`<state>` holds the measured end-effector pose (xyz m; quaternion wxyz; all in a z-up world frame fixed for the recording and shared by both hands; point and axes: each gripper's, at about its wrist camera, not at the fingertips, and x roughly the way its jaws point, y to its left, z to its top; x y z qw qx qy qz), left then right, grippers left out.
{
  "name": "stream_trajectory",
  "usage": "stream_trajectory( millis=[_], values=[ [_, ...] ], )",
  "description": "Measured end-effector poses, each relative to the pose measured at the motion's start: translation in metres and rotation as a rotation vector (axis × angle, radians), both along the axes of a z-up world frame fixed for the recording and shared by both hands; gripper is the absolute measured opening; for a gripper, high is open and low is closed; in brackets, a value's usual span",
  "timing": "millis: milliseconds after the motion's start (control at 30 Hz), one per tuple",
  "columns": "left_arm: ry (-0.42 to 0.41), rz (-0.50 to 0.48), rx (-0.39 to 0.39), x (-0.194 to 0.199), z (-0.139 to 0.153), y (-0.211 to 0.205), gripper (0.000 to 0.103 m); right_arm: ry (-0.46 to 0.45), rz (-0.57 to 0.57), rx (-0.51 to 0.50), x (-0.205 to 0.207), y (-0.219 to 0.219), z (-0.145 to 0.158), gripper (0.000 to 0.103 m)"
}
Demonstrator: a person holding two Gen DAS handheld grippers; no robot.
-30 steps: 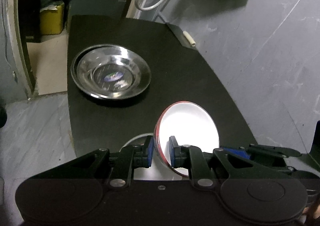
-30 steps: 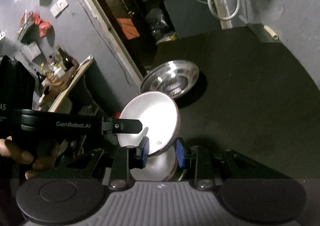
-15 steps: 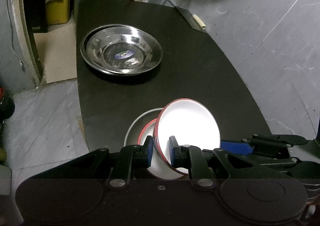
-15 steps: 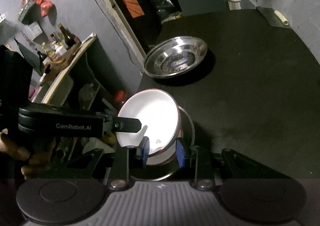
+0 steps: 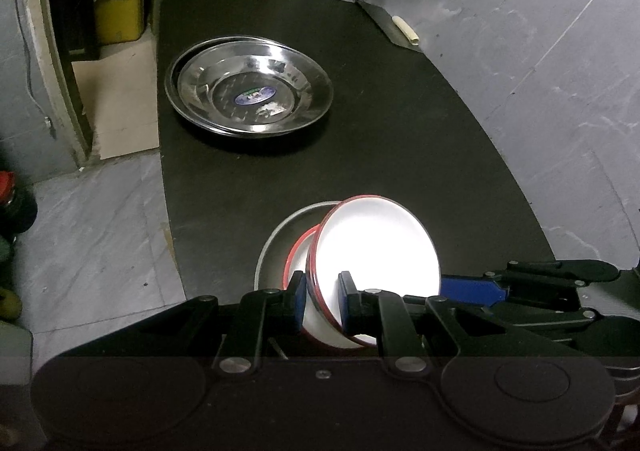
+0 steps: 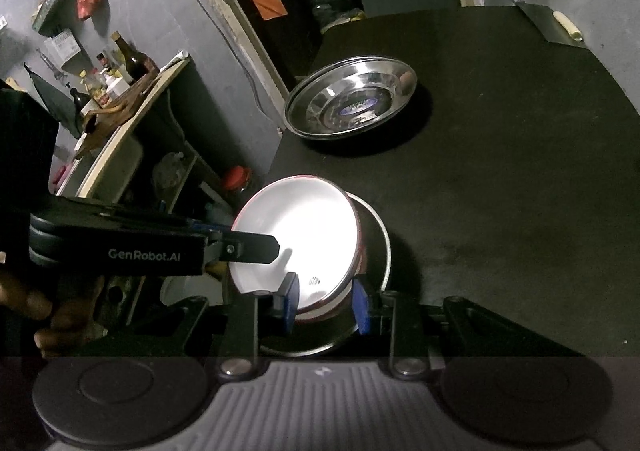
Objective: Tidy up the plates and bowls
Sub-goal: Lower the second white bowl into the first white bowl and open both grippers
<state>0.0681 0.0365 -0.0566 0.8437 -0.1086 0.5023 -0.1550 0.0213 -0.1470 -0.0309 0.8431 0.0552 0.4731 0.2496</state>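
Note:
A white bowl with a red rim hangs tilted at the near edge of the black table. My left gripper is shut on its near rim. My right gripper is shut on the bowl's other side, and its blue finger shows in the left wrist view. The left gripper's finger reaches in from the left in the right wrist view. Right under the bowl sit a second red-rimmed bowl and a grey-rimmed dish. Stacked steel plates rest farther back.
A cleaver with a pale handle lies at the table's far right corner, against the grey wall. The table's left edge drops to a marble floor, with a yellow box, a shelf of bottles and a red-lidded jar. A hand holds the left gripper.
Both grippers have tipped further downward with the white bowl still held between them. The second bowl and the grey dish beneath it now show more fully. The steel plates have not moved.

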Motion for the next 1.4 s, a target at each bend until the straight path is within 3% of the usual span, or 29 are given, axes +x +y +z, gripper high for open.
stream_trajectory(
  millis=[1400],
  values=[
    [0.032,0.009,-0.012,0.0014,-0.0057,0.0032,0.019,0.028,0.028,-0.019,0.0062,0.0022,-0.0073,0.034]
  ],
)
